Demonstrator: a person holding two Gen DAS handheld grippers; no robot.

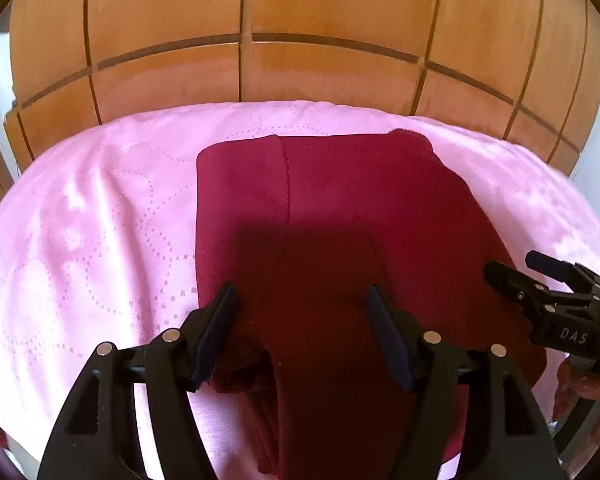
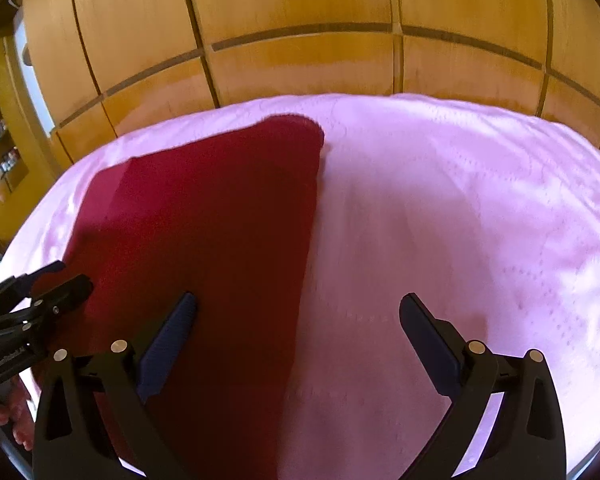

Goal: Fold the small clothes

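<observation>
- Left tongs (image 1: 302,300): nearest item in the left view. Jaws spread, nothing pinched. They hang over the near part of the garment; whether the pads brush the cloth cannot be told.
- Right tongs (image 2: 298,312): nearest item in the right view. Jaws spread wide, nothing between them. They straddle the garment's right edge, one finger over red cloth, the other over the sheet.
- Hand (image 1: 580,384): part of the person's right hand, seen at the right margin of the left view, holding the right tongs.
- Garment (image 1: 340,220): dark red, soft knit or jersey by the look. It lies flat on the sheet, already folded lengthwise, one seam running away from the camera. Near end bunched and layered beneath the left tongs; far end squared, with one rounded corner at right.
- Handling, as judged: light, limp, no stiffness; it will sag and drag when lifted. Layers may slide apart on the glossy sheet. Best taken at the two near corners or edges, pinching all layers together, one tongs to each side.
- Sheet (image 1: 100,220): pink, satin-like, with a dotted stitched pattern, covering the bed under the garment.
- Headboard (image 1: 320,20): orange-brown wood panels, farthest back, behind the sheet.
</observation>
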